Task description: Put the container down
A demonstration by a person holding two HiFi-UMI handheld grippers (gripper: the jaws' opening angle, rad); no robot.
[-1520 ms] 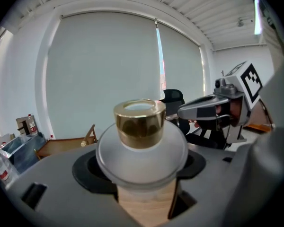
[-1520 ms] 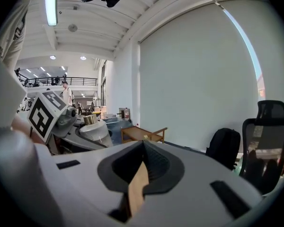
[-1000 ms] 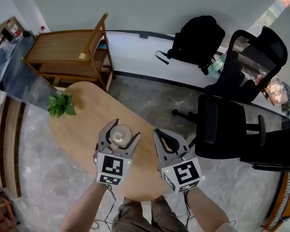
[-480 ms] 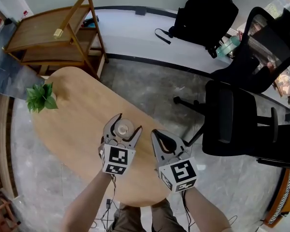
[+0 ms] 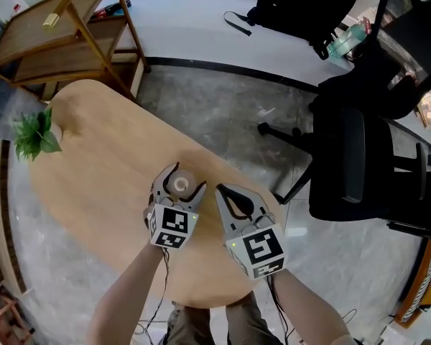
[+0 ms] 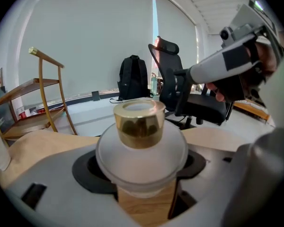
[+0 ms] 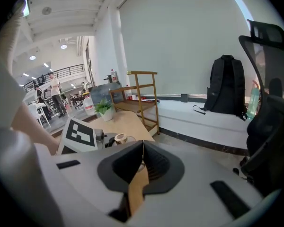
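Oval wooden table [image 5: 108, 171]: the biggest thing in the head view, running from upper left to the near edge. Grey stone-pattern floor around it.

Black office chair [image 5: 359, 157]: right of the table, off its edge, apart from it.

Wooden shelf rack [image 5: 50, 42]: upper left, beyond the table's far end, against a pale wall ledge.

Black backpack [image 5: 309, 6]: top of view, sitting on that ledge, well apart from the table.

Right gripper [image 5: 223, 191]: over the near right part of the table, just beside the left one. Its own view shows the dark pads pressed together at the tips with nothing between them, only table wood below.

Left gripper [image 5: 184, 178]: over the near middle of the table. Jaws are clamped on the container, one dark pad against each side of its frosted body.

Potted plant [image 5: 34, 134]: small, green, at the table's far left edge, well apart from both grippers.

Container [image 6: 141, 148]: small round frosted jar, upright, with a gold lid [image 6: 138, 122]. It sits between the left jaws above the tabletop. Cannot tell whether its base touches the wood.
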